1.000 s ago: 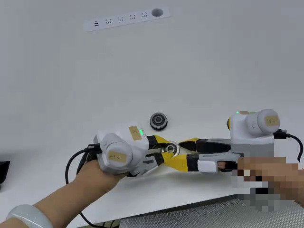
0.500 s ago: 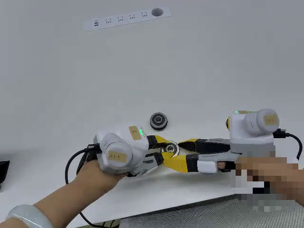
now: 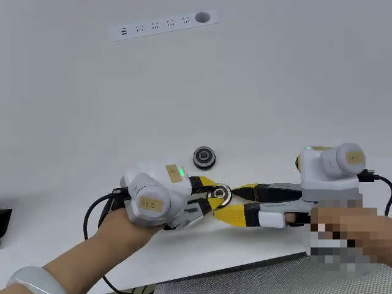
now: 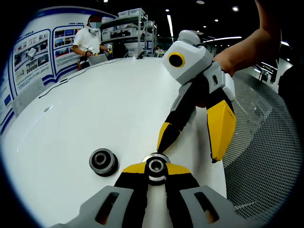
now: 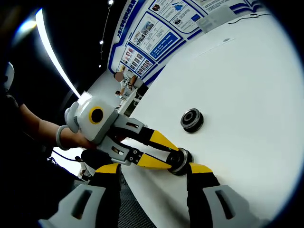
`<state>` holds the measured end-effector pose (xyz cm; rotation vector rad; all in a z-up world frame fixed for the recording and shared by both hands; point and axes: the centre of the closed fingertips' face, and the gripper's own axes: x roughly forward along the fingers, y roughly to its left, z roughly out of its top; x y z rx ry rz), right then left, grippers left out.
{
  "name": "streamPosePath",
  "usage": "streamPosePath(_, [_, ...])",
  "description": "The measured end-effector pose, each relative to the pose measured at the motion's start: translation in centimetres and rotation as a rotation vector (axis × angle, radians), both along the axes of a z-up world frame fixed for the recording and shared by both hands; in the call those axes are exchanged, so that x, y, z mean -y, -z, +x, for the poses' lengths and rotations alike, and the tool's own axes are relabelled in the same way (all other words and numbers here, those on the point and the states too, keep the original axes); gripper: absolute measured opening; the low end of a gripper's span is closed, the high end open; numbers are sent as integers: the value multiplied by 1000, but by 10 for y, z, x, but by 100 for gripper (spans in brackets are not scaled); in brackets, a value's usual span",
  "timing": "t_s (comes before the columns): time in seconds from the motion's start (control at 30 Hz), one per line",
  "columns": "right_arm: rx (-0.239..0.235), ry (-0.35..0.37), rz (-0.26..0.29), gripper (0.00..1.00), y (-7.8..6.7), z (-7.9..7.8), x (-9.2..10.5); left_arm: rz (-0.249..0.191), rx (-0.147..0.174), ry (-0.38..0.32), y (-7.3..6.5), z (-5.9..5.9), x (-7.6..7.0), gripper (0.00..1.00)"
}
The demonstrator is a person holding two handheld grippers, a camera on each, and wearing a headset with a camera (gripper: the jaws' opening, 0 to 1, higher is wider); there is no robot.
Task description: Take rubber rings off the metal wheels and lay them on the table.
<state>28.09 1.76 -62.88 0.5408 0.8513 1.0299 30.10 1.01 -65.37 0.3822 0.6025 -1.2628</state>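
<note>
Left tongs (image 4: 156,169): closed on a small wheel (image 3: 218,195), gripping it from both sides; held low over the white surface (image 3: 275,110); whether it touches cannot be told.
Right tongs (image 3: 228,201): wide open and holding nothing; yellow tips either side of the held wheel and close to it; contact cannot be told.
Second wheel (image 3: 204,157): alone on the surface, beyond both tongs and apart from them.
Rings: a dark band round each hub; both appear in place on their wheels.
Handling, judged: wheel stiff, dense for its size, its smooth metal likely slippery; ring soft, stretchy and grippy; best pinched at its outer edge and rolled sideways over the rim while the other tongs grip the hub.
Materials: round bright metal hub with a centre hole; matt black rubber; smooth, pale, plain surface; a white power strip (image 3: 164,23) at the far side.
</note>
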Motion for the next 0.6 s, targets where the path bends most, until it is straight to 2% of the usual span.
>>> streamPosePath(0.13, [-8,1,2,56,1,0,0,0,0,-1,0,0,0,13])
streamPosePath(0.27, [-46,39,14,49,4,5,4,-1,0,0,0,0,0,13])
streamPosePath(0.43, [-86,81,-2,36,11,10,8,-2,1,-1,0,0,0,13])
streamPosePath(0.6, [-94,114,-65,21,22,15,14,-2,1,-2,0,0,0,13])
